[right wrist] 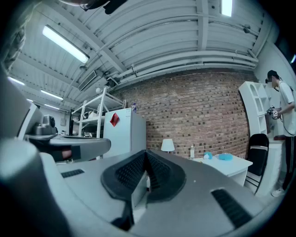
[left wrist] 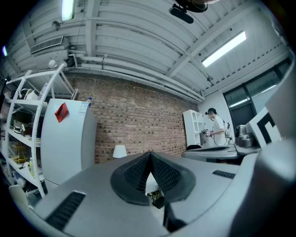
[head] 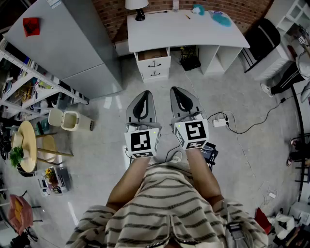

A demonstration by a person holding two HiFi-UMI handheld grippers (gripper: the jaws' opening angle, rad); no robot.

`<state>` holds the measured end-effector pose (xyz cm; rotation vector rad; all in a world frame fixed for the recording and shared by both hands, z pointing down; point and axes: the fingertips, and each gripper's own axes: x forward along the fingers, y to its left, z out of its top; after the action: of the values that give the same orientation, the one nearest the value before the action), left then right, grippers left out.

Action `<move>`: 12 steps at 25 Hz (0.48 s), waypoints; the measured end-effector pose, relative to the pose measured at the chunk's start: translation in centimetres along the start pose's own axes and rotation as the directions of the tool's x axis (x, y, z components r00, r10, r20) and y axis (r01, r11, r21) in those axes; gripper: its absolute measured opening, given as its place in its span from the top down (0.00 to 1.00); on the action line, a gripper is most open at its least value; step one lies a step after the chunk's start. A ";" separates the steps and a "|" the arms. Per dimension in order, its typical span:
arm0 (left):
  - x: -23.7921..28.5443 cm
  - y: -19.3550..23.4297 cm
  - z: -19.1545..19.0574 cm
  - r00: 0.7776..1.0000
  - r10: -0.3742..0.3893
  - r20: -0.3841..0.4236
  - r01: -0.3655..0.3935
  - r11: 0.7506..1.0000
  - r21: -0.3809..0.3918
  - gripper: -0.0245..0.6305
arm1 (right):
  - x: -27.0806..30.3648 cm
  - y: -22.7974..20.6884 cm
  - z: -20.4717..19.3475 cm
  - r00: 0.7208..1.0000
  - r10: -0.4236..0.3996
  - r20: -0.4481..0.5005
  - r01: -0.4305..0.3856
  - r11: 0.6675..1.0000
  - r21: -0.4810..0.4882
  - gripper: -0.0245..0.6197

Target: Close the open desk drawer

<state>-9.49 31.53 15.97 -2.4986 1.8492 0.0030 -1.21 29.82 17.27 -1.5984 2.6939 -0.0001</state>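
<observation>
Well, the drawer (head: 152, 54) is at the far centre of the floor, top one in the white drawer stack under the left part of the white desk (head: 193, 30). It's pulled out toward the near side, so the brownish inside shows from above. The front is white w/ a small dark handle (head: 154, 63). A 2nd drawer (head: 155, 74) w/ the same handle type sits flush below it. Both grippers are held near the person's striped top, well apart from the desk and pointing far. The left gripper (head: 144, 97) is clenched, dark ribbed pads meeting at the tip, nothing btwn them. The right gripper (head: 178, 92) is the same: pads pressed together at the tip, empty. They're side by side, not touching. Each marker cube carries bold black-on-white square patterns, and the right one's reads roughly like blocky shapes, not letters. On the left is a grey fridge (head: 68, 46) w/ a red patch (head: 31, 25); the pale label near its top edge is too small to read. A lamp (head: 137, 6) stands on the desk's far left, blue items (head: 222, 18) at far right. A white power strip (head: 220, 122) lies on the floor to the right of the grippers.
</observation>
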 end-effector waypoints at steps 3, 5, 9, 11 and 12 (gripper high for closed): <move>0.0 -0.5 0.1 1.000 -0.005 0.007 0.005 1.000 0.006 0.96 | -0.2 0.1 0.1 1.000 0.011 0.008 -0.010 1.000 -0.024 0.94; 0.0 -0.8 0.0 1.000 -0.006 0.007 0.006 1.000 0.007 0.96 | -0.5 0.0 0.1 1.000 0.011 0.010 -0.011 1.000 -0.021 0.94; -0.2 -1.7 -0.2 1.000 -0.014 0.003 0.014 1.000 0.005 0.96 | -1.1 -0.3 0.1 1.000 0.013 0.018 -0.012 1.000 -0.011 0.94; -0.1 -1.8 0.0 1.000 -0.014 0.007 0.014 1.000 0.006 0.96 | -1.2 -0.3 0.4 0.999 0.019 0.030 -0.019 1.000 -0.007 0.94; -0.1 -1.9 0.0 1.000 -0.012 0.009 0.012 1.000 0.007 0.96 | -1.2 -0.3 0.5 0.999 0.024 0.035 -0.024 1.000 -0.002 0.94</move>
<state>-7.72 32.14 15.99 -2.5016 1.8275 0.0073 -0.38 30.68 16.81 -1.5509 2.6877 0.0293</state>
